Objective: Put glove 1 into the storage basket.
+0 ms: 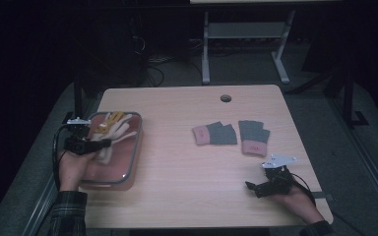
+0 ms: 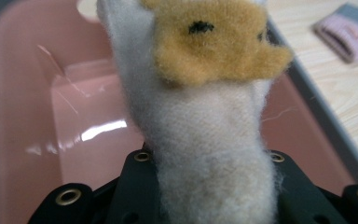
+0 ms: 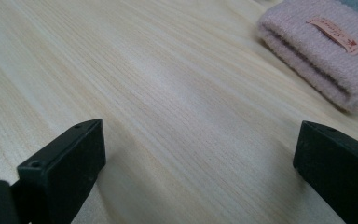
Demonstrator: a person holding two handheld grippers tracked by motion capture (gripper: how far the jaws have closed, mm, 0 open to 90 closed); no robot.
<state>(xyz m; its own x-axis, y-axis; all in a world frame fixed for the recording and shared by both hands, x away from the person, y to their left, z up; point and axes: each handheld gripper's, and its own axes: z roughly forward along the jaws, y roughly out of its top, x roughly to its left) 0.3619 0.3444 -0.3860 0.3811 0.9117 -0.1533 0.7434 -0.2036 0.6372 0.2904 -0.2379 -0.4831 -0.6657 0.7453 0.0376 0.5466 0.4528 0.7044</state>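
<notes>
**Mia:** So, what is the left claw point(image 1: 94, 145) doing?

**Ben:** It is pinching a fluffy white glove point(image 2: 205, 140). In the left gripper view the glove comes up between the two black jaws, which press on its sides. It has a yellow furry patch point(image 2: 214, 42) near the top of the frame.

**Mia:** Where is that in the high view?

**Ben:** At the left of the frame. The glove point(image 1: 112, 132) lies in a pink tray point(image 1: 128, 172) with a grey rim, and the claw reaches in over the tray's left side. A hand in a checked sleeve point(image 1: 69, 211) holds it, at the lower left.

**Mia:** And the right claw point(image 1: 256, 188)?

**Ben:** It is spread wide with nothing in it. It sits low over the table point(image 1: 187, 167) at the lower right of the frame. In the right gripper view bare wood lies between its jaws.

**Mia:** What else is on the table?

**Ben:** Two grey gloves with pink cuffs. One point(image 1: 214, 133) is in the middle and one point(image 1: 254, 137) is just to its right. They lie side by side, a bit apart. The pink cuff point(image 3: 326, 51) of one shows at the upper right of the right gripper view.
</notes>
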